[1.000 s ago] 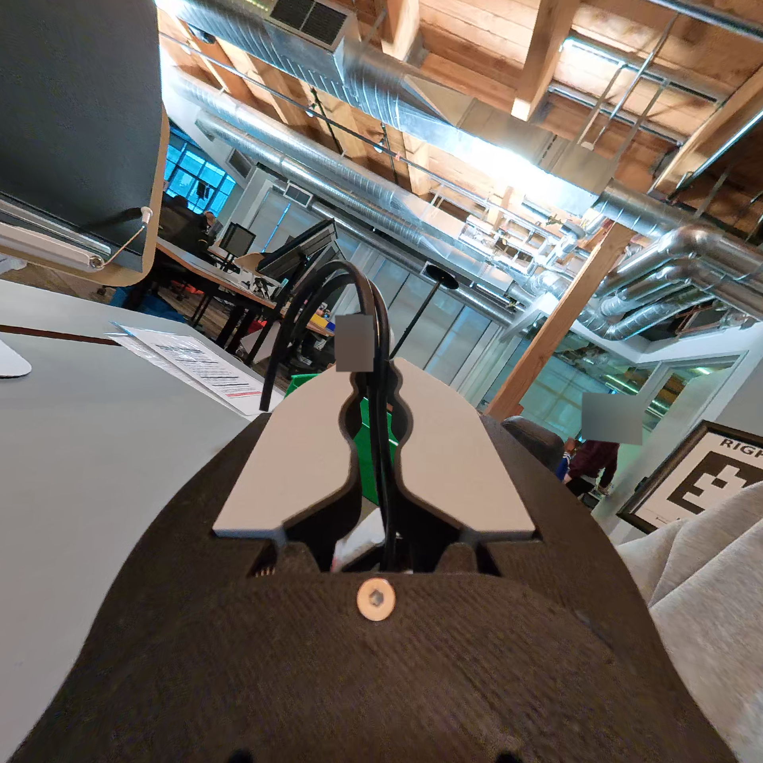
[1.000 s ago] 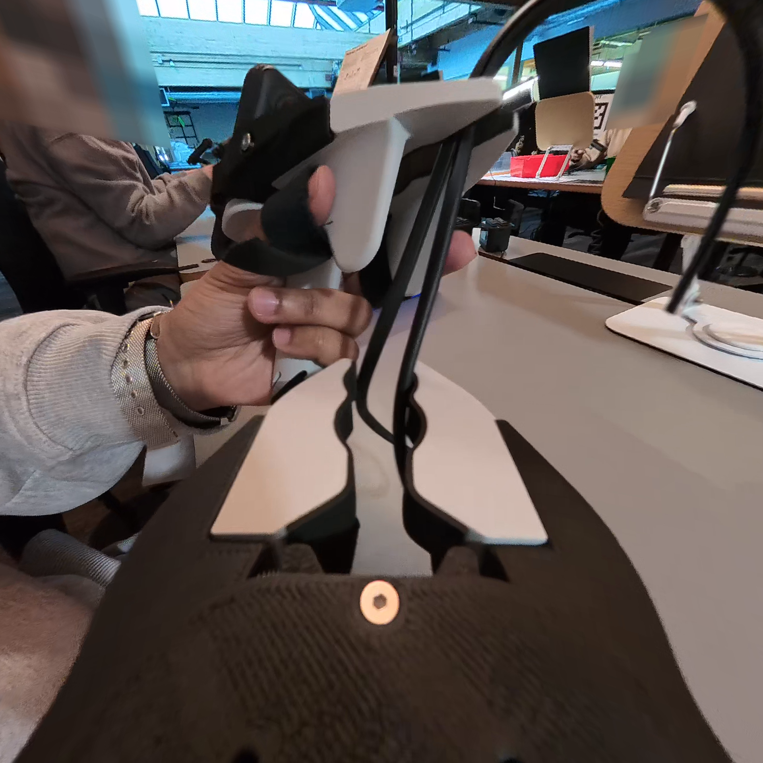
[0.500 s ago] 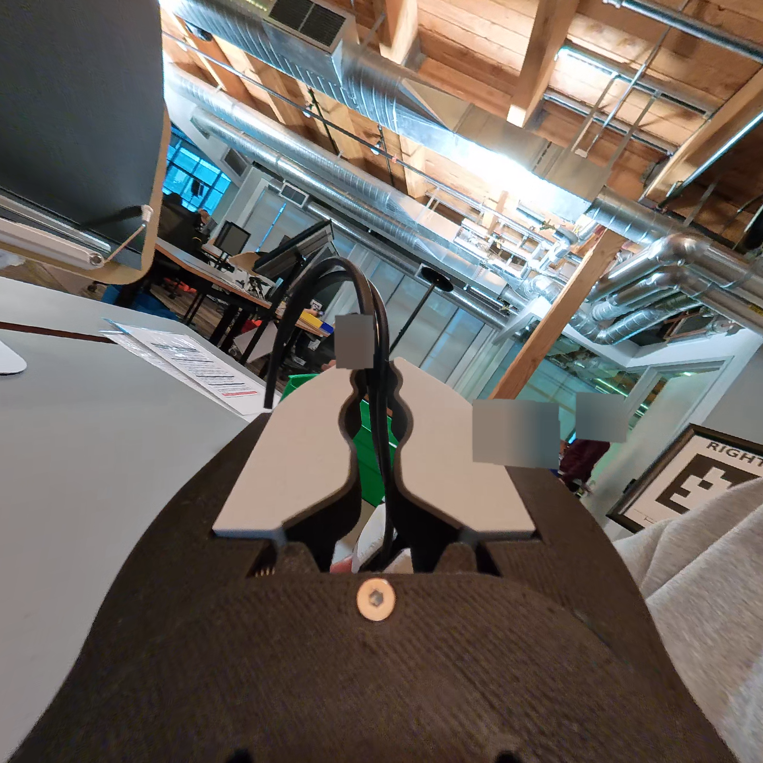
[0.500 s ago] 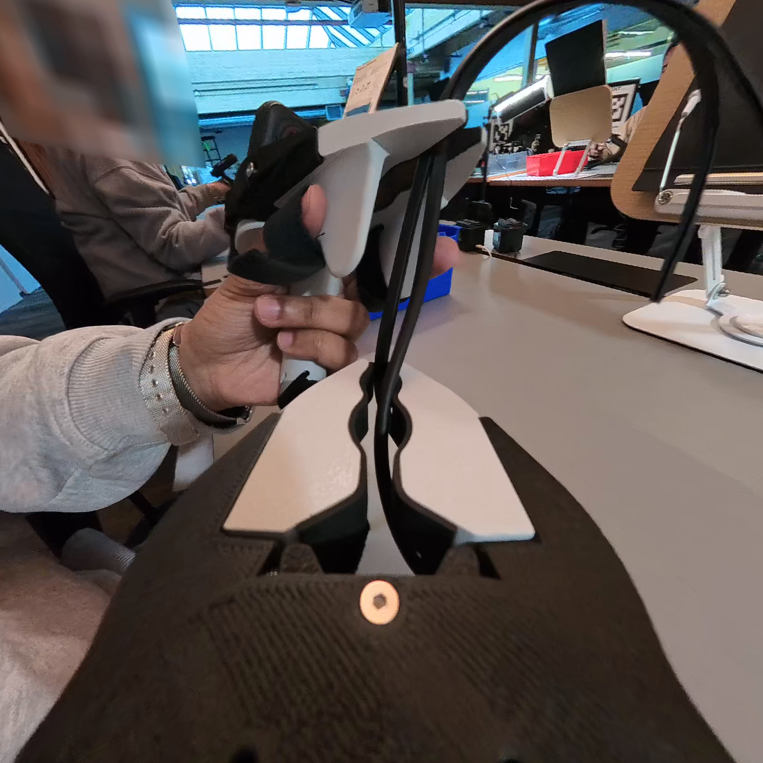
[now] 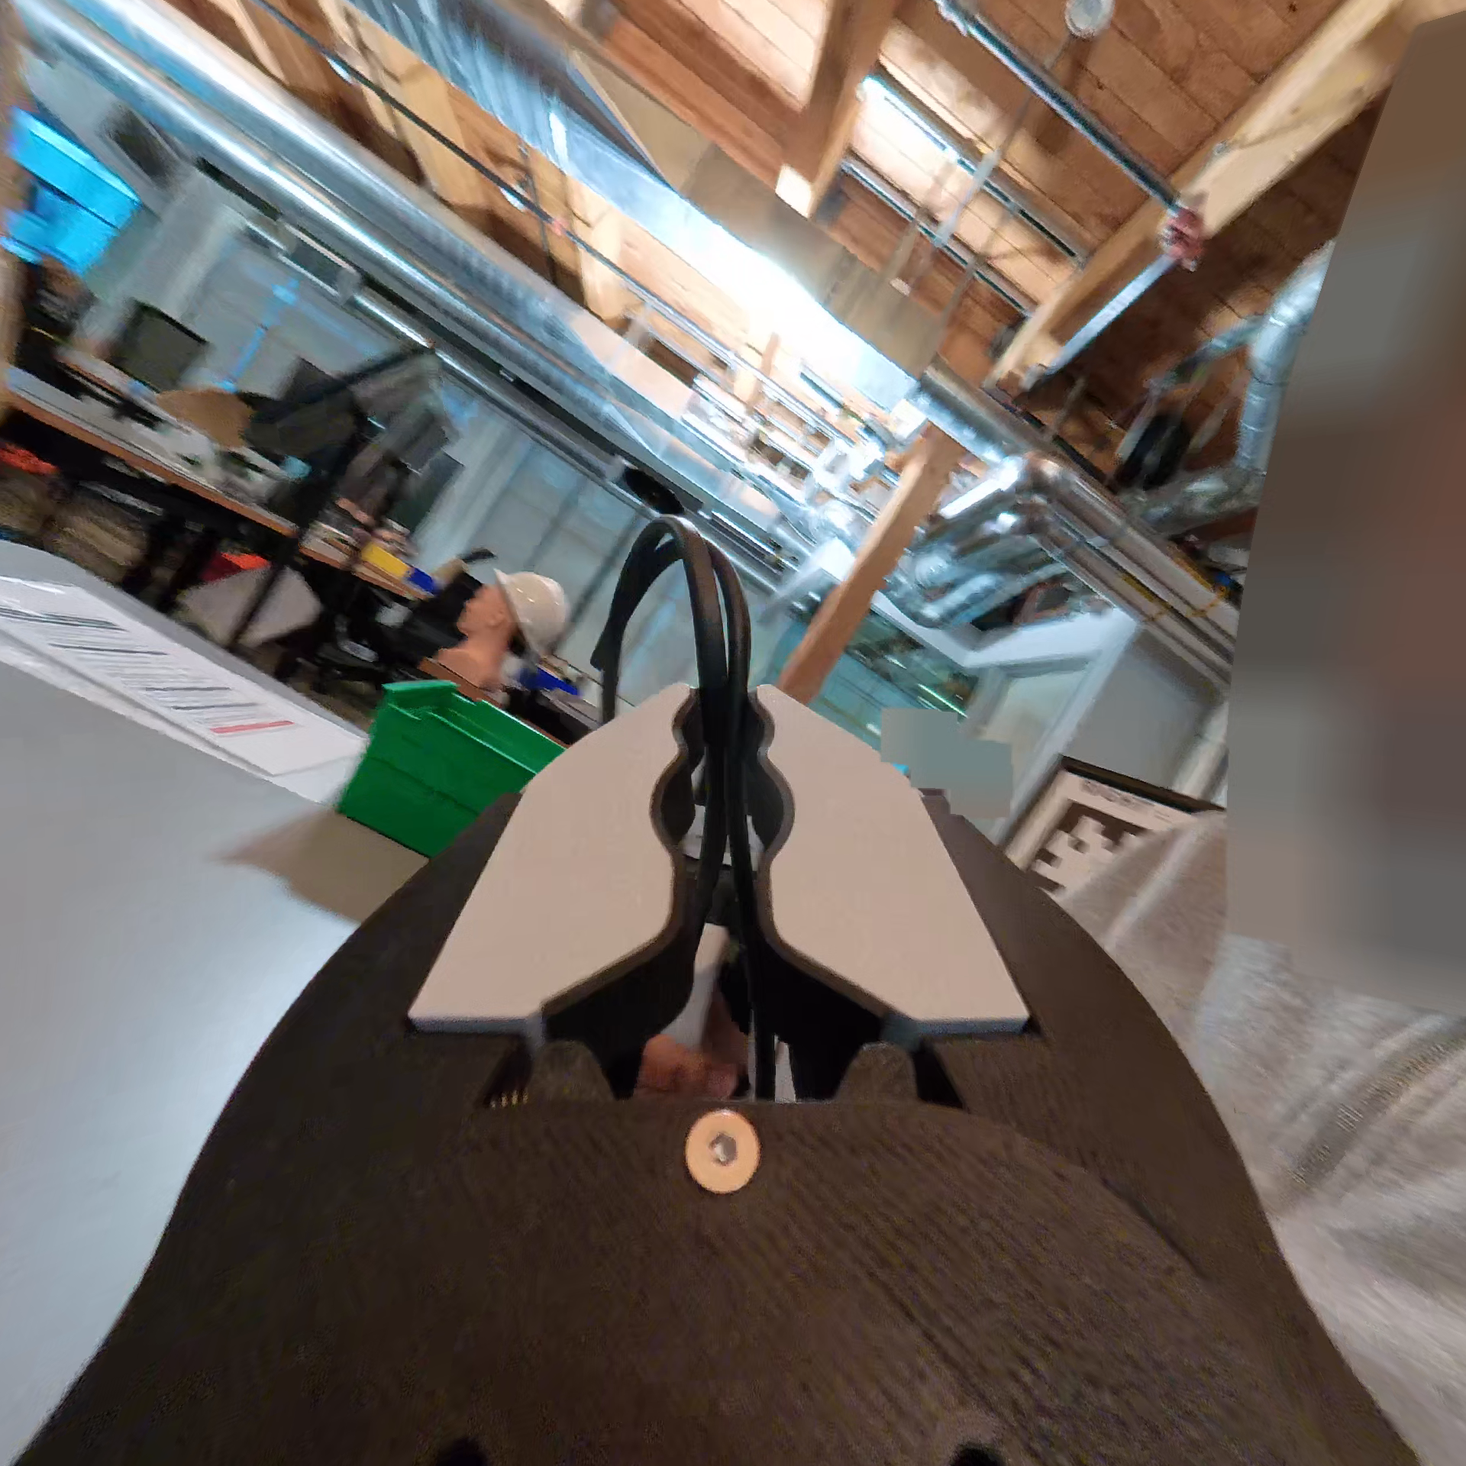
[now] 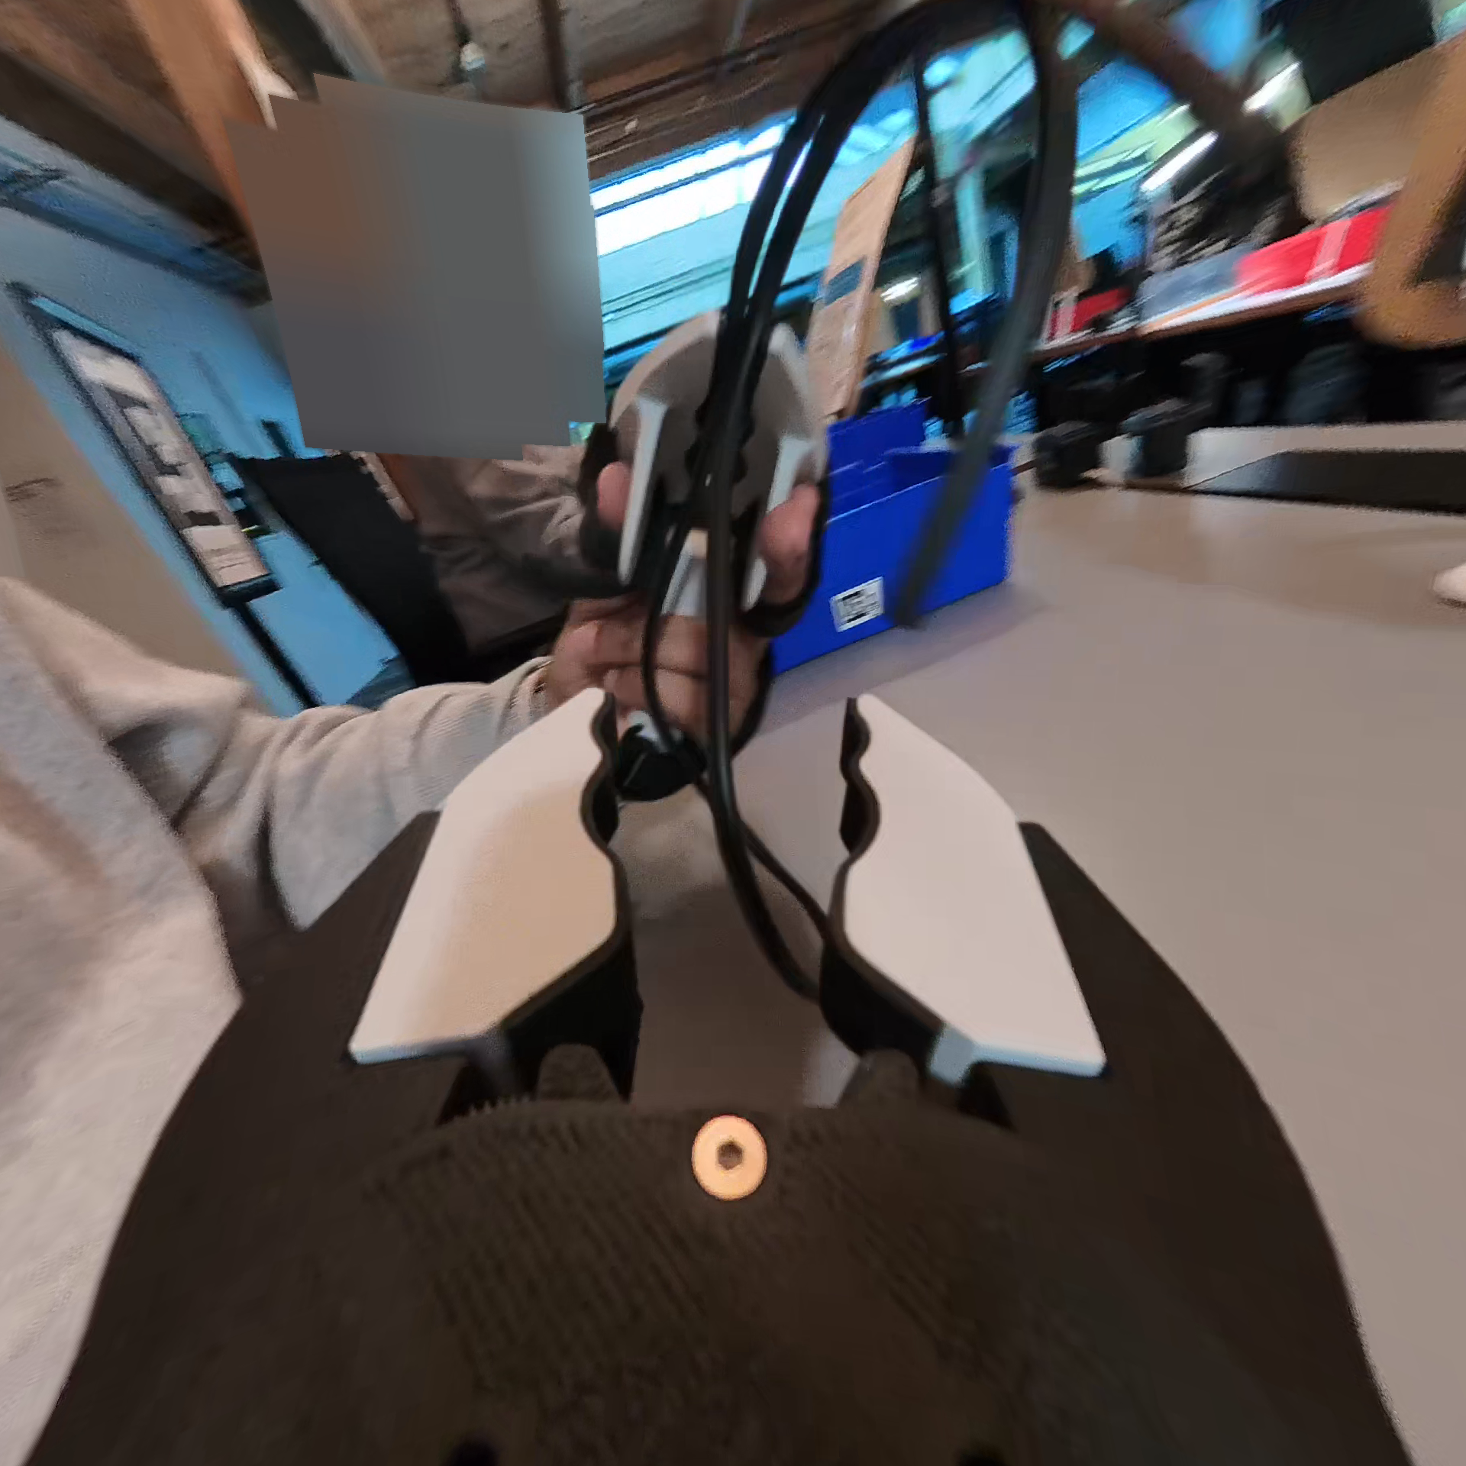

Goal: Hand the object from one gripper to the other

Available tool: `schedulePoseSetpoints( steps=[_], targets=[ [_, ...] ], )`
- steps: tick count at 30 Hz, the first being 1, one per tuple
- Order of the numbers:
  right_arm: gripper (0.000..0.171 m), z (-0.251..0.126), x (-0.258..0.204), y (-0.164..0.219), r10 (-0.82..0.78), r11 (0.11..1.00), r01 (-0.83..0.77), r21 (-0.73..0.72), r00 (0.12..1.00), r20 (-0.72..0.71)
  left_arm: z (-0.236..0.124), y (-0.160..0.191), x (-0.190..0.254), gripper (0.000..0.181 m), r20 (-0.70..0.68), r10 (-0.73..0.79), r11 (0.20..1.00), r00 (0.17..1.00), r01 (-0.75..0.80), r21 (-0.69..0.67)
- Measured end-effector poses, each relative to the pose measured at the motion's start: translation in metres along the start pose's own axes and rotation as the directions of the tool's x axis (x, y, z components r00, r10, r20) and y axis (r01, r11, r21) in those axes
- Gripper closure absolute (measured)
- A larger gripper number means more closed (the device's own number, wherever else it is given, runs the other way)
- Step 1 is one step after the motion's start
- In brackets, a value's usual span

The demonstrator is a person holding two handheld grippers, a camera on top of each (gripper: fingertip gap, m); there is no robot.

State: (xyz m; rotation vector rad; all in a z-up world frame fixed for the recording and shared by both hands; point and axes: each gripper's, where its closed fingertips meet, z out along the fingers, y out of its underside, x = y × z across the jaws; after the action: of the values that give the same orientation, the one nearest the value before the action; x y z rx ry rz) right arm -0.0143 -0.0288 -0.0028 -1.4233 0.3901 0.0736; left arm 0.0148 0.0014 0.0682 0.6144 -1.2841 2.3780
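The object is a looped black cable (image 5: 718,619). My left gripper (image 5: 722,698) is shut on the cable, whose strands run between its grey fingers and arch above the tips. In the right wrist view the left gripper (image 6: 718,412) is held up by a hand, with the cable (image 6: 793,238) looping high above it and hanging down. My right gripper (image 6: 726,706) is open; a cable strand (image 6: 734,841) hangs loosely between its fingers without being pinched. A black plug end (image 6: 654,765) dangles near the right gripper's left fingertip.
A grey table (image 6: 1190,714) lies under both grippers. A blue bin (image 6: 896,539) stands on it behind the left gripper. A green bin (image 5: 428,761) and a printed sheet (image 5: 143,674) sit at the table's far side. A grey sleeve (image 6: 159,793) is at left. About 9 cm separates my left fingertips from my right.
My right gripper has opened and let go of the cable, and has drawn back from the left gripper. The left gripper has swung and still holds the cable.
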Motion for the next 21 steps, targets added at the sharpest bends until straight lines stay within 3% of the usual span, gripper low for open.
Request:
schedulePoseSetpoints(
  steps=[4,11,16,21],
  targets=[
    [0.119,-0.017,0.035,-0.015,-0.110,0.991,0.127,0.051,0.961,-0.253,-0.020,-0.025,-0.023,0.175,0.173,0.040,0.986,0.984,-0.066,0.151],
    [0.118,0.000,0.030,-0.006,-0.349,0.935,0.345,-0.085,0.845,-0.406,-0.031,-0.034,-0.034,0.174,0.293,0.009,0.958,0.956,-0.092,0.272],
    [0.109,0.029,0.001,0.002,-0.423,0.903,0.406,-0.139,0.790,-0.443,-0.019,-0.019,-0.031,0.173,0.282,-0.026,0.960,0.959,-0.055,0.274],
    [0.089,0.028,0.009,0.000,-0.447,0.889,0.427,-0.165,0.735,-0.509,-0.009,-0.009,-0.026,0.174,0.228,-0.069,0.964,0.971,0.006,0.265]
  ],
)
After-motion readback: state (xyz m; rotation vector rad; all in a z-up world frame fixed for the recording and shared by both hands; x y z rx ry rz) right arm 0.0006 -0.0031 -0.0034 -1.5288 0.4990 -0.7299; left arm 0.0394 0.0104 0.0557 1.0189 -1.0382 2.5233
